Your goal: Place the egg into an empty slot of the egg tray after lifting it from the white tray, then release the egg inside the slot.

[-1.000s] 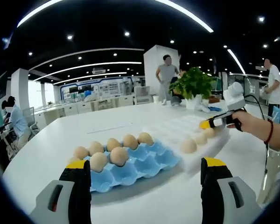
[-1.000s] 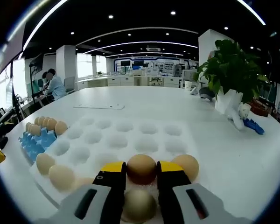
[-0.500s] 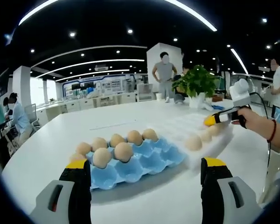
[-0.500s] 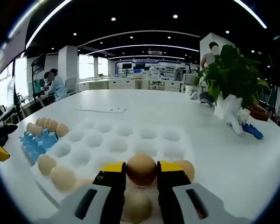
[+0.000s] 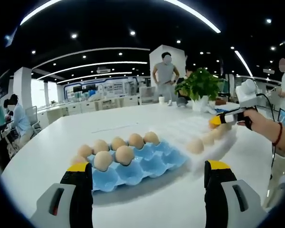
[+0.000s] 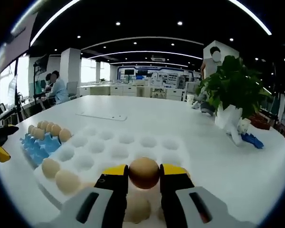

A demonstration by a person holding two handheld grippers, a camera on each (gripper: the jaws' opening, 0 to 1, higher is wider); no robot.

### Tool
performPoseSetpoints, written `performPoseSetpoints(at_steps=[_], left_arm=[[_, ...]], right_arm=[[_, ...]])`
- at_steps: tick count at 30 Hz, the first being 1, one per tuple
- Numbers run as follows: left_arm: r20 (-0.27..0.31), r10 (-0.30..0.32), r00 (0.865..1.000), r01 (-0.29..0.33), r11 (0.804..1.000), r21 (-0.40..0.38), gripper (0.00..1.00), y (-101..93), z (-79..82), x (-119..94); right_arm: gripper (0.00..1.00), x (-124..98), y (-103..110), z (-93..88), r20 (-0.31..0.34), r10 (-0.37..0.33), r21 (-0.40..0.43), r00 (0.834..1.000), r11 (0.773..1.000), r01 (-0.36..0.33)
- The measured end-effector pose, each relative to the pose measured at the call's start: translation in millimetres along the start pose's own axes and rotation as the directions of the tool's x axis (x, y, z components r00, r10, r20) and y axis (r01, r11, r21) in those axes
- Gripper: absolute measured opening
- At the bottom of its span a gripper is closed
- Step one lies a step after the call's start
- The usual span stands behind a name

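Our right hand-held gripper [image 6: 144,175] clamps a brown egg [image 6: 144,173] above the white tray [image 6: 178,148]; our left hand-held gripper [image 5: 147,173] is wide open, empty, facing the blue egg tray [image 5: 152,164].

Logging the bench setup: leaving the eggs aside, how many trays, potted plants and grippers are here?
Trays: 2, the blue egg tray and the white tray
Potted plants: 1, the potted plant
Grippers: 2, the left gripper, open, and the right gripper, fingers shut on an egg
Total: 5
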State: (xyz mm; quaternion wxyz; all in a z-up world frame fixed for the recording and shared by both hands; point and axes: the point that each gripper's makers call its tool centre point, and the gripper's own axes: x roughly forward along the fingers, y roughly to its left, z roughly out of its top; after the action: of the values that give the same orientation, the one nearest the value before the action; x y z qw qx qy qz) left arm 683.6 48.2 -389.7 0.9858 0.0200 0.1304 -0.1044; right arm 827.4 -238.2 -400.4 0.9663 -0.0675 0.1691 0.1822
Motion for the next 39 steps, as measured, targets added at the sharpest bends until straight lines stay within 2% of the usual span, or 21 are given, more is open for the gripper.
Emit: performPoseSetpoints(at_steps=[3, 7, 18, 30, 39], left_arm=[[-0.016, 0.009, 1.0, -0.009, 1.0, 0.007, 1.0, 1.5, -3.0, -2], [-0.002, 0.011, 1.0, -0.011, 1.0, -0.008, 1.0, 0.8, -1.6, -7], [-0.024, 0.03, 0.999, -0.03, 1.0, -0.008, 1.0, 7.4, -5.2, -11], [-0.026, 0.023, 0.999, -0.024, 1.0, -0.009, 1.0, 3.8, -5.3, -11], [-0.021, 0.017, 1.0, -0.017, 1.0, -0.003, 1.0, 1.8, -3.5, -11]], right_arm=[[0.27, 2, -4, 1.0, -0.001, -0.003, 0.004, 1.0, 1.0, 0.003], [0.27, 1, 0, 3.1, 0.002, 0.003, 0.001, 1.0, 1.0, -0.003], [0.27, 3, 7, 10.8, 0.015, 0.018, 0.003, 1.0, 1.0, -0.018], [0.27, 1, 38, 16.2, 0.024, 0.074, -0.022, 0.997, 0.997, -0.074], [0.27, 4, 52, 24.3, 0.033, 0.101, -0.032, 0.994, 0.994, -0.1]])
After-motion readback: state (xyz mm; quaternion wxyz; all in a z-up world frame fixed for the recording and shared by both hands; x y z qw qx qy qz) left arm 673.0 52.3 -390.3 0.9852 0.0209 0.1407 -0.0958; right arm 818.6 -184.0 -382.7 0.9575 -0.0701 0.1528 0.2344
